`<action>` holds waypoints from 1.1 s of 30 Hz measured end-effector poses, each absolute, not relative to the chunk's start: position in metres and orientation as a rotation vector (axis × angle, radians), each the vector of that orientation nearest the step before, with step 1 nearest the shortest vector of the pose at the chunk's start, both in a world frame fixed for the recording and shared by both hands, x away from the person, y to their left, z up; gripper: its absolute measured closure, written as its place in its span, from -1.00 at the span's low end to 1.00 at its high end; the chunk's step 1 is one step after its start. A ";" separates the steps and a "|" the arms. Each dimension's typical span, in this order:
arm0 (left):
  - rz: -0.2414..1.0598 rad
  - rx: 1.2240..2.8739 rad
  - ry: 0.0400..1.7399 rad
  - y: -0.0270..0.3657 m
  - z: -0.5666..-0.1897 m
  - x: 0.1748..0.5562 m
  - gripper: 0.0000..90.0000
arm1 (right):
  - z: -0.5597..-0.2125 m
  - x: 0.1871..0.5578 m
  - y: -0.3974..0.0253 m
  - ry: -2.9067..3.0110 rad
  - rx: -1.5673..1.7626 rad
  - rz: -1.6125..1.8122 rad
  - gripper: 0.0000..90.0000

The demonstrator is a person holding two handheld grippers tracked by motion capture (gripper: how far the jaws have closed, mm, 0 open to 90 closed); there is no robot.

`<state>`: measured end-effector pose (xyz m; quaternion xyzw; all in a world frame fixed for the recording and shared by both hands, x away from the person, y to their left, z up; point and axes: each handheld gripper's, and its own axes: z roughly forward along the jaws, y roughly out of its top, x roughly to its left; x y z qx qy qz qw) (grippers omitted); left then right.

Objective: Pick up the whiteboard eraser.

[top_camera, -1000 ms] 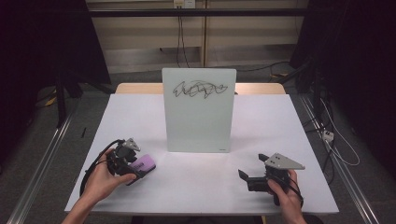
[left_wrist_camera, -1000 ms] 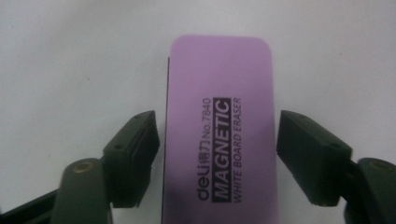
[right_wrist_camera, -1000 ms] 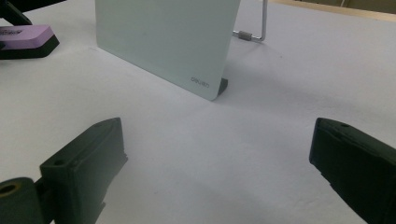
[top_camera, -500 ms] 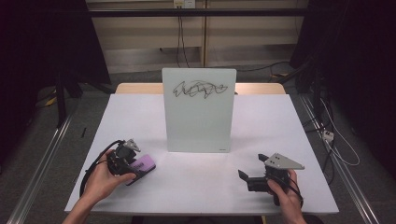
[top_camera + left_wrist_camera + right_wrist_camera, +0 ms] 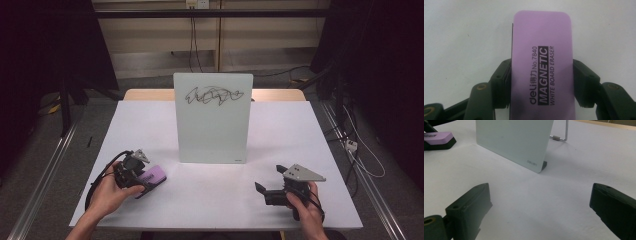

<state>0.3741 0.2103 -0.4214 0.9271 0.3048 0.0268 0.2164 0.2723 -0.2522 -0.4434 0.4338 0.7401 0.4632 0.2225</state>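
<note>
Left gripper (image 5: pixel 541 82): fingers clamped on the purple eraser (image 5: pixel 541 60), lower left of the high view, low on the worktop (image 5: pixel 210 195)
Right gripper (image 5: pixel 541 210): fingers spread, holding nothing; lower right of the high view
Risk: a shallow side grip could let the eraser twist; hard wiping might tip the propped whiteboard (image 5: pixel 213 117)
Writing: eraser reads "deli No.7840 MAGNETIC WHITE BOARD ERASER"; board corner "deli"; black scribble along the board's top

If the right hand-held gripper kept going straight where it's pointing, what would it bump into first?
Probably the white board. The right hand-held gripper is open, with bare table ahead, then the board's lower corner. Depth is hard to judge, so it might just slip past that edge.
</note>
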 end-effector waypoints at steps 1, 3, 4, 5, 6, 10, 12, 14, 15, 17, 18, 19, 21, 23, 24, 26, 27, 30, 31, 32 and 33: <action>0.086 2.564 0.841 0.210 -0.421 0.374 -0.09 | -0.443 0.272 -0.252 2.044 1.199 1.279 -0.93; 0.091 2.555 0.842 0.211 -0.420 0.374 -0.09 | -0.443 0.272 -0.252 2.044 1.200 1.279 -0.93; 0.093 2.550 0.846 0.212 -0.420 0.374 -0.09 | -0.443 0.272 -0.252 2.044 1.200 1.278 -0.93; 0.098 2.553 0.839 0.212 -0.419 0.374 -0.09 | -0.443 0.272 -0.252 2.044 1.200 1.278 -0.93; 0.096 2.546 0.843 0.212 -0.419 0.373 -0.09 | -0.444 0.272 -0.252 2.043 1.206 1.280 -0.93; 0.117 2.517 0.838 0.213 -0.417 0.372 -0.09 | -0.444 0.273 -0.252 2.041 1.206 1.279 -0.93; 0.129 2.498 0.834 0.214 -0.416 0.371 -0.09 | -0.444 0.273 -0.252 2.039 1.208 1.279 -0.93; 0.126 2.474 0.830 0.215 -0.415 0.369 -0.09 | -0.444 0.273 -0.253 2.034 1.215 1.277 -0.93; 0.129 2.470 0.828 0.216 -0.415 0.368 -0.09 | -0.444 0.274 -0.253 2.032 1.216 1.277 -0.93; 0.131 2.442 0.835 0.217 -0.415 0.367 -0.09 | -0.444 0.274 -0.253 2.027 1.227 1.275 -0.93; 0.132 2.422 0.840 0.218 -0.415 0.366 -0.09 | -0.444 0.275 -0.253 2.027 1.230 1.274 -0.93; 0.137 2.403 0.840 0.219 -0.414 0.365 -0.09 | -0.444 0.275 -0.253 2.027 1.230 1.274 -0.93; 0.143 2.361 0.850 0.221 -0.412 0.364 -0.09 | -0.445 0.275 -0.253 2.026 1.233 1.276 -0.93; 0.167 2.339 0.847 0.222 -0.410 0.362 -0.09 | -0.445 0.276 -0.253 2.024 1.241 1.275 -0.93; 0.165 2.330 0.843 0.222 -0.410 0.361 -0.09 | -0.445 0.276 -0.253 2.022 1.245 1.273 -0.93; 0.196 2.311 0.843 0.222 -0.409 0.359 -0.09 | -0.445 0.275 -0.254 2.021 1.243 1.274 -0.93; 0.208 2.296 0.847 0.222 -0.408 0.358 -0.09 | -0.445 0.275 -0.254 2.020 1.244 1.275 -0.93; 0.234 2.258 0.854 0.223 -0.405 0.355 -0.09 | -0.445 0.274 -0.254 2.025 1.236 1.276 -0.93; 0.236 2.241 0.849 0.224 -0.405 0.355 -0.09 | -0.445 0.274 -0.254 2.025 1.236 1.277 -0.93; 0.238 2.222 0.855 0.224 -0.404 0.354 -0.09 | -0.445 0.273 -0.254 2.026 1.233 1.278 -0.93; 0.233 2.207 0.852 0.225 -0.404 0.354 -0.09 | -0.445 0.273 -0.254 2.026 1.233 1.278 -0.93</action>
